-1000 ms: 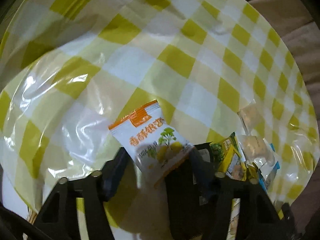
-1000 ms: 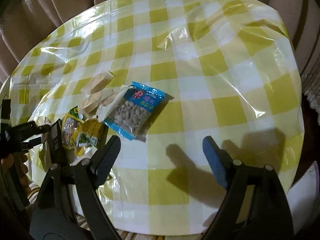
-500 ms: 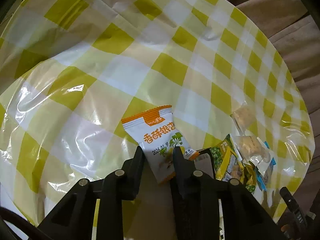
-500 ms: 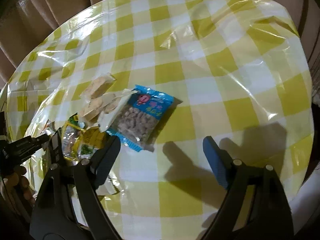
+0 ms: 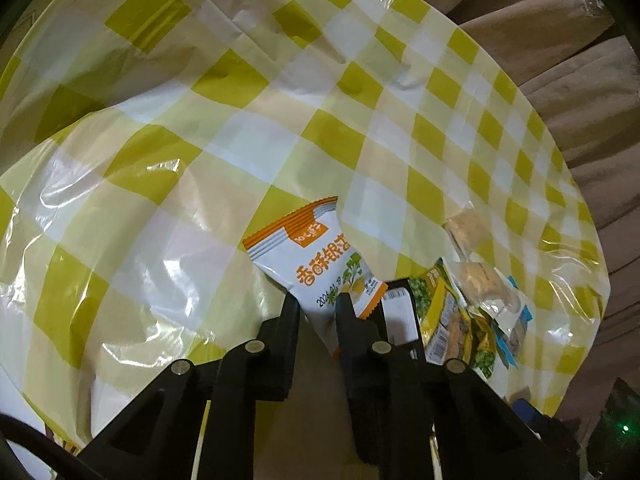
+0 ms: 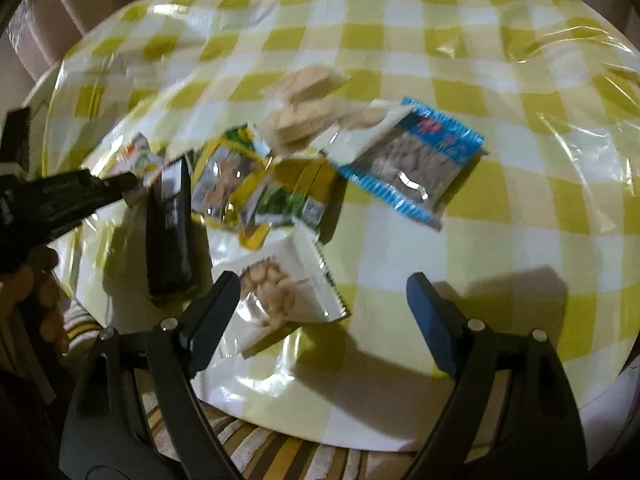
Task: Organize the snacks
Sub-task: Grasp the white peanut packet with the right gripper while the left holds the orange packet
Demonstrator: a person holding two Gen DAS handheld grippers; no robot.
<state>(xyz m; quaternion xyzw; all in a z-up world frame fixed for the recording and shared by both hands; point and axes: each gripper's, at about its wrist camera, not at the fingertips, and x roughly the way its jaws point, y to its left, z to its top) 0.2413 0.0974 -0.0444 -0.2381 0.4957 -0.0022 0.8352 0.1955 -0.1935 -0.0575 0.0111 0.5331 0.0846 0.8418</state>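
Left gripper (image 5: 318,304): jaws closing on the white foil snack packet with orange sealed ends and orange lettering (image 5: 316,260), pads pinching its near lower part while the far sealed end points to about 12 o'clock in the left wrist view. The packet sits near the table's edge, at the left end of the snack cluster. Judgement: very light, thin crinkly film, slippery, contents likely brittle; a hold across the flat seal or the body just above it should be safest, with modest pressure. Right gripper (image 6: 324,296): jaws wide apart, nothing between the pads, hovering over the white sachet printed with pale nuts (image 6: 288,284), which lies under its left finger. Surroundings, right wrist view: a black rectangular packet (image 6: 170,232) at 9 o'clock of the sachet, just beside the left gripper; yellow-green foil packets (image 6: 260,188) at 12 o'clock, overlapping each other; clear-wrapped beige biscuits (image 6: 304,108) beyond them; a blue-edged transparent bag of nuts (image 6: 412,164) at 1 o'clock. All rest on the round table under a glossy yellow-and-white checked plastic cloth (image 6: 520,200). Possible obstruction: the black packet touches or nearly touches the held packet's right side; I cannot tell which. The slick cloth may let neighbours slide.
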